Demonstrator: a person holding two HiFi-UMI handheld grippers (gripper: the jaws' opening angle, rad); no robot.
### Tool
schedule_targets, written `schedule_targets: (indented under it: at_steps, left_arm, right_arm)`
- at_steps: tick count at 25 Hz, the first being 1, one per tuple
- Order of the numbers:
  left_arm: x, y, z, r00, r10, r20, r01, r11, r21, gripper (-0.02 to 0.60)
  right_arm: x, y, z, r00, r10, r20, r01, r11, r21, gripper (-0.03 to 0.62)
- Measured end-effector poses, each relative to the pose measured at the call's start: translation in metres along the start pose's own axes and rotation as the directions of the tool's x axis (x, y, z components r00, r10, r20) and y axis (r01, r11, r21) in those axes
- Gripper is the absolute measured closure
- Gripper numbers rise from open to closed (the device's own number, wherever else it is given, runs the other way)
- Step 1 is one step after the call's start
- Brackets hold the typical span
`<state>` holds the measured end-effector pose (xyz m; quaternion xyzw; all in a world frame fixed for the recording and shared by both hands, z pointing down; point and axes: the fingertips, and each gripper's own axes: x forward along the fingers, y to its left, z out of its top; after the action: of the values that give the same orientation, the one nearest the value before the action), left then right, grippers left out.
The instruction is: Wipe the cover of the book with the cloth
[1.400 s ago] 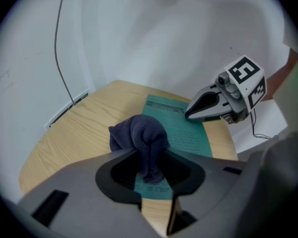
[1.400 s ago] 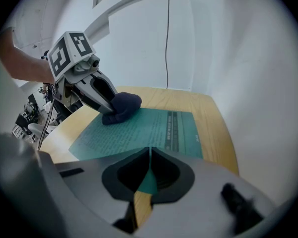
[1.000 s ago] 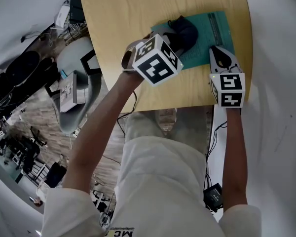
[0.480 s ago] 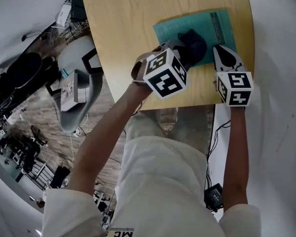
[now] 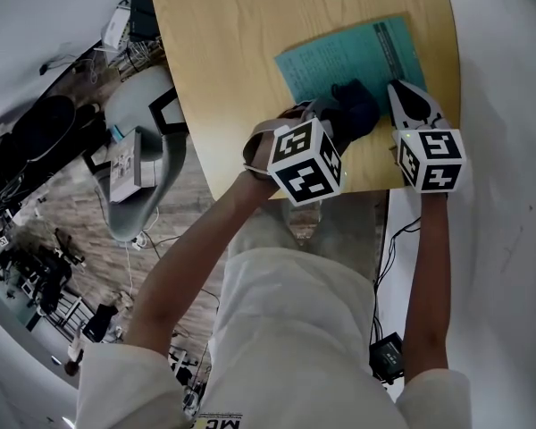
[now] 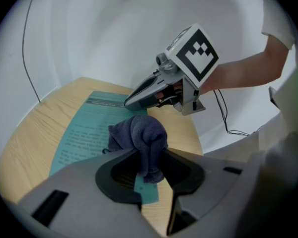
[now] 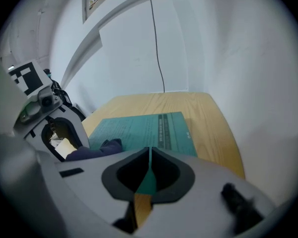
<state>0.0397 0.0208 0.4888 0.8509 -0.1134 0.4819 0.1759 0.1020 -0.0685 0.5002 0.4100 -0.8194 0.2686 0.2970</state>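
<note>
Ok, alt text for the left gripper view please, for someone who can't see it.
The left gripper is shut on a bunched dark blue cloth lying on a teal book on a wooden table. The right gripper rests its closed tip at the book's edge beyond the cloth.

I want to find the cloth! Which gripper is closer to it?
Left. The left gripper has its fingers shut on the dark blue cloth. The right gripper is shut and empty, just beside the cloth, with its tip at the teal book's near edge.
</note>
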Motion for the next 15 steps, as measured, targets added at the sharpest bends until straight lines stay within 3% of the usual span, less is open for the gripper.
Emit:
schedule_targets:
  at_steps: [3,8,15]
  left_arm:
    - [-0.010,0.000,0.005,0.999,0.006,0.039,-0.004,0.999,-0.038,0.448]
    - [-0.022,0.014,0.009,0.996,0.058,0.069,-0.052,0.994,-0.095,0.448]
    - [-0.025,0.047,0.016,0.989,0.134,0.066,-0.125,0.984,-0.124,0.448]
  right_arm:
    - [-0.013,-0.015,0.008,0.998,-0.067,0.017,0.067,0.997,-0.027,0.557]
    - [-0.025,-0.048,0.005,0.983,-0.184,0.003,0.184,0.982,0.041,0.557]
    - [-0.020,-0.067,-0.006,0.975,-0.222,-0.030,0.224,0.970,0.099,0.556]
